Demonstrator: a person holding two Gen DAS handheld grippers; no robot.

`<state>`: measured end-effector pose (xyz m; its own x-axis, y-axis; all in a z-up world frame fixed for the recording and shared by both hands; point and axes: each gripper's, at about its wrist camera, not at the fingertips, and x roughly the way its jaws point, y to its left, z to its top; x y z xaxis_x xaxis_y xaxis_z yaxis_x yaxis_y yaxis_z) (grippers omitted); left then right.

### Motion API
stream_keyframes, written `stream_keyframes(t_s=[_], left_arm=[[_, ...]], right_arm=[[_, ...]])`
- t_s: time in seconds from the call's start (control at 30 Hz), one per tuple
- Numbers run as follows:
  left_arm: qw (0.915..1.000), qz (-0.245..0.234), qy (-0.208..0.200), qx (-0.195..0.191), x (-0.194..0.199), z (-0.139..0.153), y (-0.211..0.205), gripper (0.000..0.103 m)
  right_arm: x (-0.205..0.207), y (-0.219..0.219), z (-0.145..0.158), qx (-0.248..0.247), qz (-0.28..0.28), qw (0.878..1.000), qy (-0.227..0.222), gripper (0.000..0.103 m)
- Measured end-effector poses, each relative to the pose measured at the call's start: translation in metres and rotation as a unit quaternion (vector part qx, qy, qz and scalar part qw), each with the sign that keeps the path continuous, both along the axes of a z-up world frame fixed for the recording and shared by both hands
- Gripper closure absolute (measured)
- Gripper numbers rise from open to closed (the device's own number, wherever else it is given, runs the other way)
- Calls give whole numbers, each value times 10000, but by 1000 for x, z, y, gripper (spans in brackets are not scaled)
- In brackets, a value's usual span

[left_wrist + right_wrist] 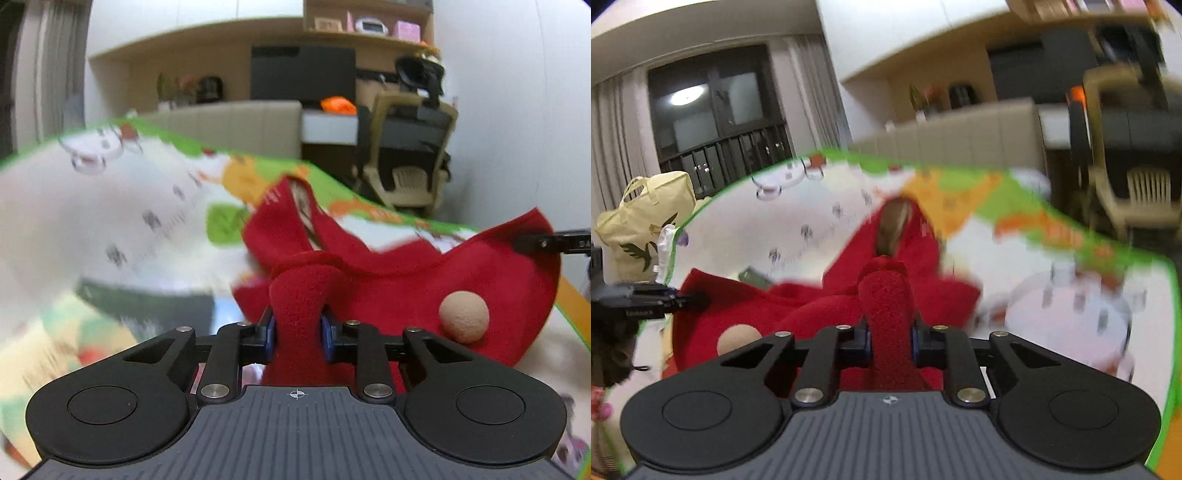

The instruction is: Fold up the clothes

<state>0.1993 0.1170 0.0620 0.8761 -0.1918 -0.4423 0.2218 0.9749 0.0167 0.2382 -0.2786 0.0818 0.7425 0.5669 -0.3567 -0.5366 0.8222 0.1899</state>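
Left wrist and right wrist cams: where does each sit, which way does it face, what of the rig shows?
Left wrist: sits behind the left gripper, looks along its fingers over the red fleece garment and the green-edged cartoon play mat toward a beige chair; the right gripper's tip shows at right.
Right wrist: sits behind the right gripper, faces the same mat toward a dark window; the left gripper shows at left.
Shared: garment, its tan pom-pom, mat, chair.

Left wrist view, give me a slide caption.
Left gripper pinches a red fleece garment above a play mat.
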Motion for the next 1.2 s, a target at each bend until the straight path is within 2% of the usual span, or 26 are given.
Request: stream_keyframes(t_s=[0.1,0.17,0.23,0.27,0.3,0.33,0.37,0.43,0.53,0.6,0.63,0.7,0.73,0.77,0.8,0.87,0.93,1.0,1.03,1.07,1.1,1.2], left_arm=[[9996,192,-185,4,37,12,9,76],[9993,330,-119,-98,68,9,13,69],[9986,485,171,-122,102,-7,14,50],[9976,563,395,-51,116,-20,13,45],[9961,617,626,32,127,-32,12,40],[9942,685,821,98,135,-44,11,36],[9931,758,892,75,137,-52,13,33],[9923,882,869,-85,132,-58,21,20],[9896,1171,808,-226,117,-42,38,11],[9871,1223,764,-697,99,-27,54,10],[9849,1098,766,-1100,89,-20,62,8],[9755,452,857,-1976,66,-16,75,6],[9686,101,952,-2296,55,-16,78,5],[9635,-203,1092,-2437,47,-20,77,5],[9617,-407,1219,-2421,39,-26,72,5],[9678,-492,1378,-2048,29,-42,55,5],[9731,-355,1471,-1738,32,-59,37,5],[9771,-234,1300,-1671,33,-70,24,5],[9793,-176,1167,-1645,34,-72,18,6],[9817,-118,1025,-1602,35,-73,12,10],[9835,-58,916,-1561,35,-73,5,26],[9841,109,837,-1560,32,-65,-7,55]], right_arm=[[39,19,12,-310,-80,9989,-350,87],[74,29,4,-525,-247,9979,-290,87],[108,39,-17,-870,-451,9952,-10,87],[124,44,-27,-1042,-552,9929,130,87],[136,47,-40,-1187,-627,9905,301,81],[145,48,-54,-1314,-684,9877,492,71],[148,48,-64,-1314,-773,9867,569,66],[147,39,-64,-1070,-917,9882,607,53],[135,25,-50,-802,-1093,9888,617,44],[116,11,-39,-524,-1077,9912,566,38],[104,2,-36,-278,-984,9930,596,28],[84,-16,-33,282,-698,9944,746,18],[76,-23,-35,476,-576,9937,839,18],[65,-28,-39,598,-502,9927,922,18],[56,-30,-45,642,-454,9919,1001,18],[43,-26,-61,595,-348,9907,1177,21],[39,-18,-77,596,-298,9879,1404,35],[38,-10,-87,685,-290,9861,1485,43],[38,-6,-91,720,-292,9855,1506,52],[37,-3,-92,734,-312,9855,1499,55],[34,0,-91,712,-335,9864,1446,61],[22,3,-78,570,-361,9901,1233,84]])
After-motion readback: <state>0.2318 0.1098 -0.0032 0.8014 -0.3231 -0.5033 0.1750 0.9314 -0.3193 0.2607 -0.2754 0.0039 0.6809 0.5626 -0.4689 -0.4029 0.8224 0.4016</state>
